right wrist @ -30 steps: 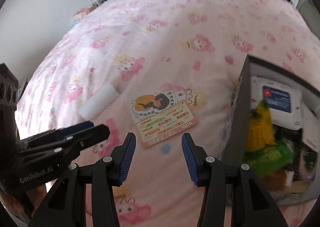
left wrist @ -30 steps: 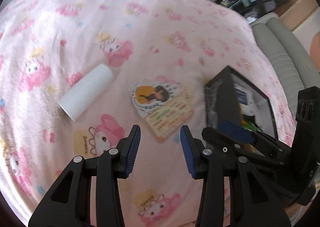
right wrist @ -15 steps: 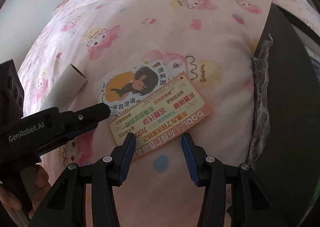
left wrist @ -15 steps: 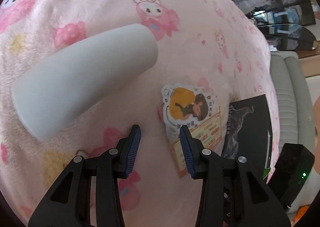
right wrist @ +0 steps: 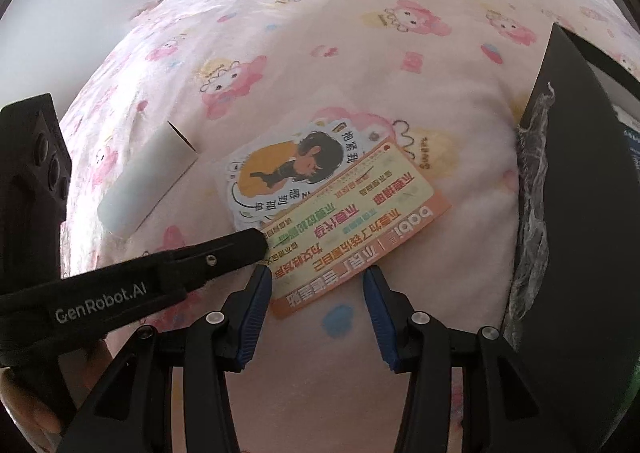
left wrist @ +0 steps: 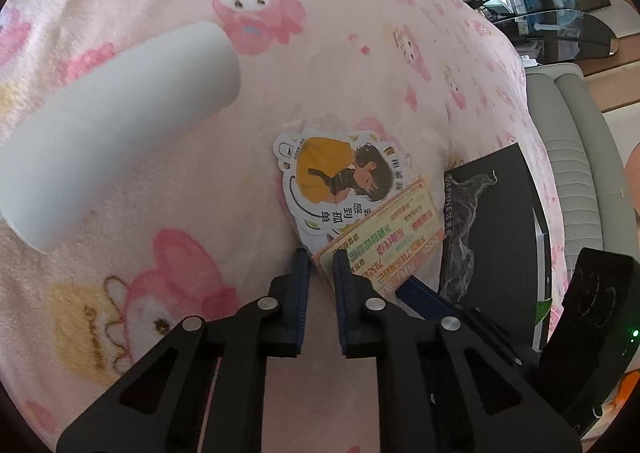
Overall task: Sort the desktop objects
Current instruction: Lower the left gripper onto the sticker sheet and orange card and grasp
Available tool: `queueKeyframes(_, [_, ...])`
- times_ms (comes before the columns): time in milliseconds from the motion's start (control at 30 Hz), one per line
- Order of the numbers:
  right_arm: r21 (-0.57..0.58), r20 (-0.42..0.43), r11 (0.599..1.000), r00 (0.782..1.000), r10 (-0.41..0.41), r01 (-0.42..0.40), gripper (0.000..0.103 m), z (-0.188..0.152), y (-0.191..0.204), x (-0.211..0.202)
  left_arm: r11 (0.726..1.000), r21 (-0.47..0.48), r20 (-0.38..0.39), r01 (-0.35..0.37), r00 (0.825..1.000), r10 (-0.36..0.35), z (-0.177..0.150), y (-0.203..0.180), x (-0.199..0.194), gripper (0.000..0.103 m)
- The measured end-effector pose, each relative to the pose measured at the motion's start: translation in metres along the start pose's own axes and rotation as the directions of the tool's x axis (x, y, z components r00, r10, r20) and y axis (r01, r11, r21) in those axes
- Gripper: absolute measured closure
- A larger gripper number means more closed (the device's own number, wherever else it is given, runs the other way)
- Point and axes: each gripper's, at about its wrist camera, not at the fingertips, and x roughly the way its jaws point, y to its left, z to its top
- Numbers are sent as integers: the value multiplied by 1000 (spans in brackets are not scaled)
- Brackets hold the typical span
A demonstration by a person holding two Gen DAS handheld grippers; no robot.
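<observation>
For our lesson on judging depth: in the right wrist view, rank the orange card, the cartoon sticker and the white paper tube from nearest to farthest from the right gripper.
1. Orange card: directly ahead of the right gripper, its near edge between the open fingers.
2. Cartoon sticker: just beyond, partly under the card, slightly left.
3. White paper tube: far left on the blanket.

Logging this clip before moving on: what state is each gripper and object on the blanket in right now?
left gripper: nearly closed around the orange card's corner
right gripper: open, fingers straddling the card's near edge
orange card: flat, overlapping the sticker
cartoon sticker: flat, partly under the card
white tube: lying on its side, untouched
black box: open
</observation>
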Motion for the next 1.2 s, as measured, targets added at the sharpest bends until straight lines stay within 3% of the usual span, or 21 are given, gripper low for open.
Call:
queueKeyframes(233, [-8, 26, 999, 999, -40, 40, 59, 4, -4, -4, 998, 2, 74, -66, 995, 65, 2, 4, -31, 99])
queueKeyframes(467, [-10, 48, 1000, 998, -29, 30, 59, 10, -7, -3, 984, 70, -3, -163, 987, 163, -12, 13, -42, 98])
queueKeyframes(567, [-3, 53, 1000, 998, -26, 26, 59, 17, -8, 4, 983, 11, -34, -182, 983, 182, -9, 25, -33, 93])
queueKeyframes(733, [8, 62, 1000, 998, -20, 20, 59, 27, -11, 17, 988, -20, -43, -152, 988, 151, -7, 33, -24, 85])
queueKeyframes(933, [-35, 28, 997, 997, 73, -72, 59, 23, -2, 16, 990, -47, -41, -130, 991, 128, -5, 37, -25, 79])
queueKeyframes(1133, [-33, -24, 984, 984, 177, -178, 59, -13, 7, -12, 988, -69, -27, -137, 990, 136, -10, 34, -36, 75])
queueKeyframes(1200, [-28, -58, 981, 980, 189, -191, 59, -29, 8, -20, 991, -80, -38, -108, 994, 105, -18, 34, -40, 75])
